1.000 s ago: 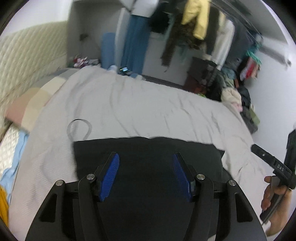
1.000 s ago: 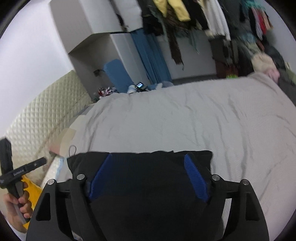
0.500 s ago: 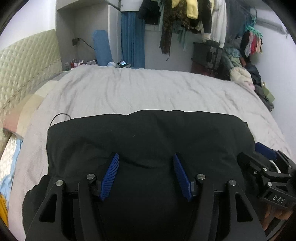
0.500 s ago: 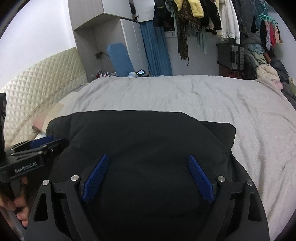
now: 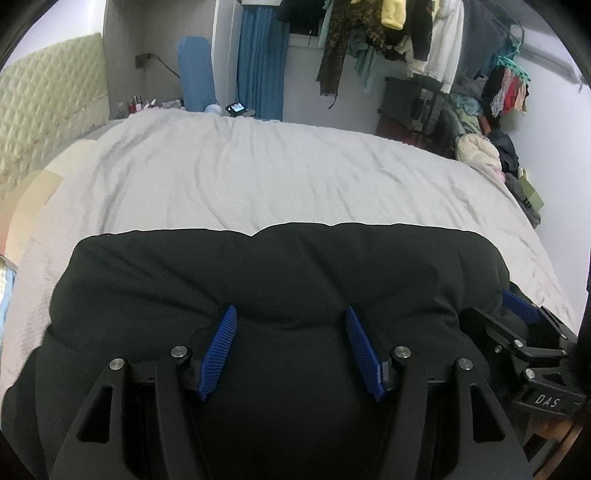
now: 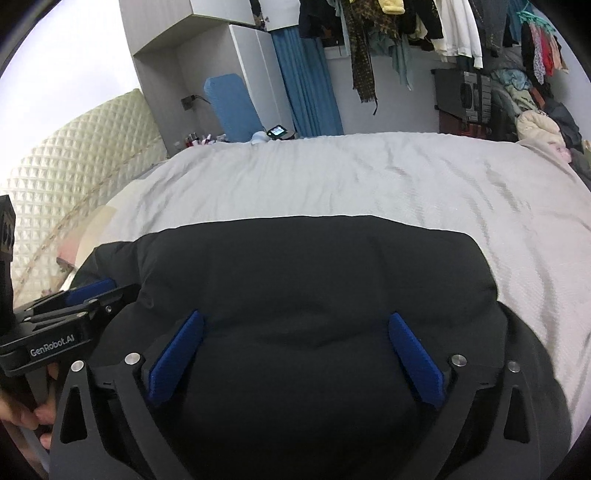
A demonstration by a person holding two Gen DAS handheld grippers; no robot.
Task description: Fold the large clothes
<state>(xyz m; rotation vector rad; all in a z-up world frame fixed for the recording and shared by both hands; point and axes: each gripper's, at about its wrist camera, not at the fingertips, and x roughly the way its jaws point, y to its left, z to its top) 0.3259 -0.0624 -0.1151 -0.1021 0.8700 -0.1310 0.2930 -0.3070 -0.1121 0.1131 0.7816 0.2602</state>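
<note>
A wide bed (image 5: 280, 177) with a wrinkled light-grey cover fills the room, with a quilted cream headboard (image 6: 70, 184) at its left. Beyond it stand a blue curtain (image 5: 260, 62) and white cabinets (image 6: 207, 55). Clothes hang on a crowded rail (image 5: 399, 33) along the pale far wall.

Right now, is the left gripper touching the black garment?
Cannot tell. In the left wrist view the left gripper is open with the black garment filling the space between and beyond its blue pads; no view shows contact or a gap plainly.
</note>
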